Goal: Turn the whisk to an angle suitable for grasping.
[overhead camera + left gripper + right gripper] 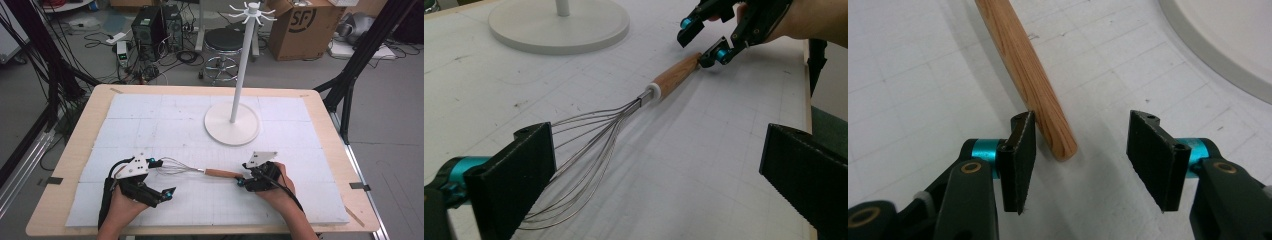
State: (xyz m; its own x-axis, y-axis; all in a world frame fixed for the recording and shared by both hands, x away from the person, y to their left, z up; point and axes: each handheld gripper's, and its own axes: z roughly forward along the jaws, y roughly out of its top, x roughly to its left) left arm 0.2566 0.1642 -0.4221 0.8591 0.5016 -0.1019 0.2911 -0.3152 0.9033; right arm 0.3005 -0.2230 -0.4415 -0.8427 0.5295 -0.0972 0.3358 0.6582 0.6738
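The whisk lies across the near mat between both grippers; the white stand rises behind it, its base near the handle; mat left of the stand lies open; right gripper straddles the handle end, jaws parted.

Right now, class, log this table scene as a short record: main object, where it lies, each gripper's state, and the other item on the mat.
object: steel-wire whisk with wooden handle
position: flat on the white gridded mat
left gripper: open, at the wire end
right gripper: open, handle tip between the jaws, ungripped
other: white hook stand on a round base
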